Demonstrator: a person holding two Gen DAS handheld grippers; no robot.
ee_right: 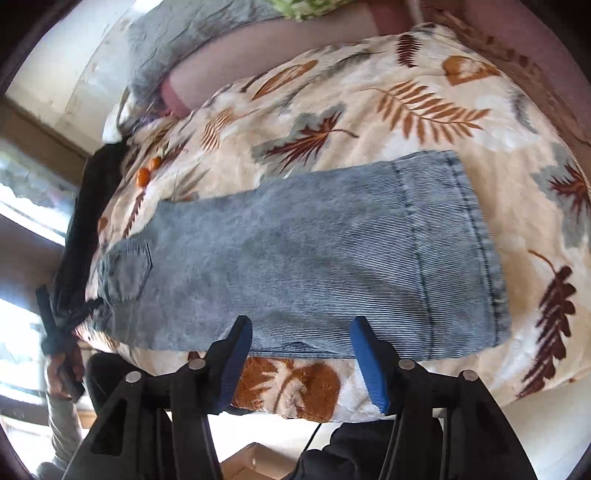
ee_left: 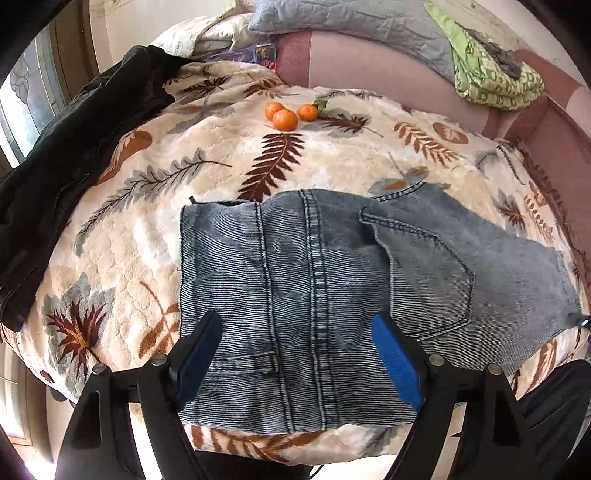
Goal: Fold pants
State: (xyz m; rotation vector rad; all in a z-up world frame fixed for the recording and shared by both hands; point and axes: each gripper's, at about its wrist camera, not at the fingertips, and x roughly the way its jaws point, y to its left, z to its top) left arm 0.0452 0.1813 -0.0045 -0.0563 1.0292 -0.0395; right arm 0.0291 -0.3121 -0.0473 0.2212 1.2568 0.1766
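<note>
Light blue denim pants (ee_left: 317, 280) lie flat on a leaf-patterned blanket (ee_left: 147, 206), folded lengthwise with the back pocket (ee_left: 424, 273) up. My left gripper (ee_left: 295, 332) is open and empty, hovering over the waist end near the front edge. In the right wrist view the pants' legs (ee_right: 314, 258) stretch to the hem (ee_right: 476, 240) at the right. My right gripper (ee_right: 301, 332) is open and empty, above the near edge of the legs. The left gripper (ee_right: 66, 328) shows in the right wrist view at the far left.
Three tangerines (ee_left: 286, 114) sit on the blanket beyond the pants. A black garment (ee_left: 74, 147) lies along the left edge. A grey pillow (ee_left: 351, 22) and green patterned cloth (ee_left: 491, 70) rest on the pink sofa back (ee_left: 369, 62). A cardboard box (ee_right: 255, 461) is below.
</note>
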